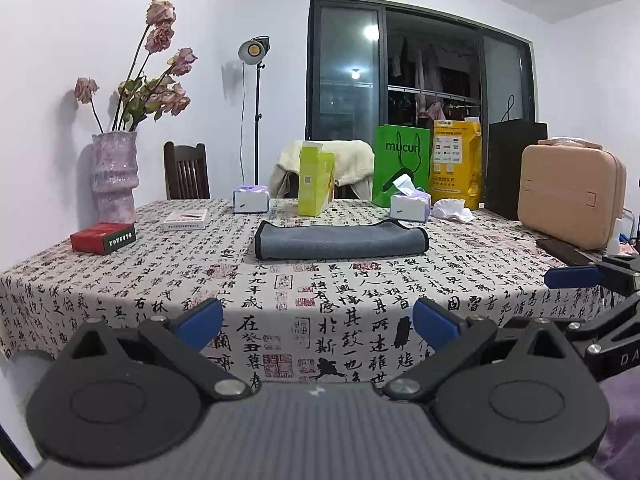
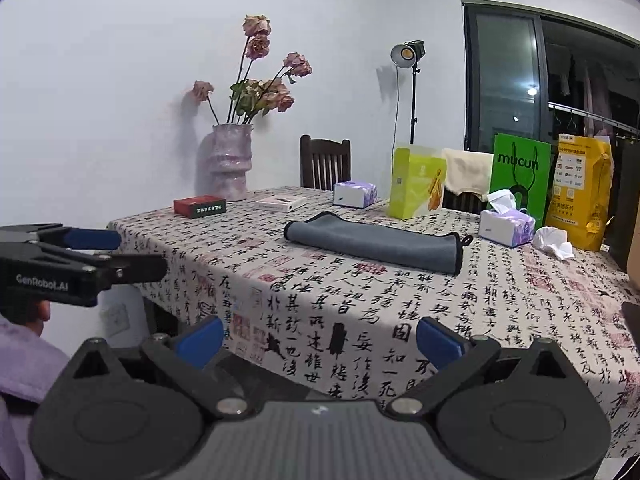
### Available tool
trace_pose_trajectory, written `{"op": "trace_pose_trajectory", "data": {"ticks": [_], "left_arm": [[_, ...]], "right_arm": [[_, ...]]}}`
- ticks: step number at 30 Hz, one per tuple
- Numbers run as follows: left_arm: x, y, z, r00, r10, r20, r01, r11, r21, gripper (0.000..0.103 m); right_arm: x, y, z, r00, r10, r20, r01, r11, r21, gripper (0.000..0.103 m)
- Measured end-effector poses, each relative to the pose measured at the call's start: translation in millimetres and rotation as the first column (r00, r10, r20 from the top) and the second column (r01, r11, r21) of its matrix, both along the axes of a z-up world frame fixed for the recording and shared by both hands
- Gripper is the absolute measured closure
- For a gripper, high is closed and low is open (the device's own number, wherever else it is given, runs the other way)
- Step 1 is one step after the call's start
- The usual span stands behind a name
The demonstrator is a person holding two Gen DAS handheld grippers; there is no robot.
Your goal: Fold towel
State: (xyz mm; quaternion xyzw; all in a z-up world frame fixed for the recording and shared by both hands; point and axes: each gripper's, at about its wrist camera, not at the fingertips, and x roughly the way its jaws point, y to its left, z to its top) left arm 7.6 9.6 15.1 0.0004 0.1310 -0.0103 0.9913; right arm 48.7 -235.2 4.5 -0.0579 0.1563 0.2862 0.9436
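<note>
1. The left gripper (image 1: 318,326) is held level off the near edge of the table (image 1: 120,280), short of the tabletop, its 2 blue-tipped fingers (image 1: 202,322) pointing across toward the window (image 1: 420,68). Its jaws stand wide apart with nothing between them.
2. The right gripper (image 2: 320,338) hangs at about the same height off the near edge, angled toward the vase (image 2: 230,162) and the far-left corner. Its jaws are also wide apart and hold nothing.
3. Each gripper shows at the edge of the other's view, so the 2 sit side by side and apart.
4. The towel (image 1: 340,240), grey with a dark border, lies folded into a long flat band on the patterned tablecloth (image 1: 320,292) near the table's middle, well apart from both grippers.
5. Behind the towel stand 2 tissue boxes (image 1: 251,199), a yellow-green carton (image 1: 315,182) and a green bag (image 1: 400,164).
</note>
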Motion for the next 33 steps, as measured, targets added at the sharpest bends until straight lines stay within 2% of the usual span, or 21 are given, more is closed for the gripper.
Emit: {"op": "trace_pose_trajectory", "data": {"ticks": [5, 12, 33], "left_arm": [[-0.6, 0.1, 0.7, 1.000, -0.002, 0.002, 0.002, 1.000, 0.006, 0.000], [-3.6, -5.1, 0.4, 1.000, -0.022, 0.012, 0.021, 0.999, 0.030, 0.000], [-6.0, -5.9, 2.0, 1.000, -0.018, 0.022, 0.017, 0.999, 0.040, 0.000]], "right_arm": [[-1.1, -5.0, 2.0, 0.999, -0.033, 0.017, 0.033, 0.999, 0.013, 0.000], [-2.6, -4.8, 0.2, 0.999, -0.032, 0.011, 0.031, 0.999, 0.015, 0.000], [-4.0, -4.4, -0.2, 0.999, -0.040, 0.018, 0.039, 0.999, 0.011, 0.000]]}}
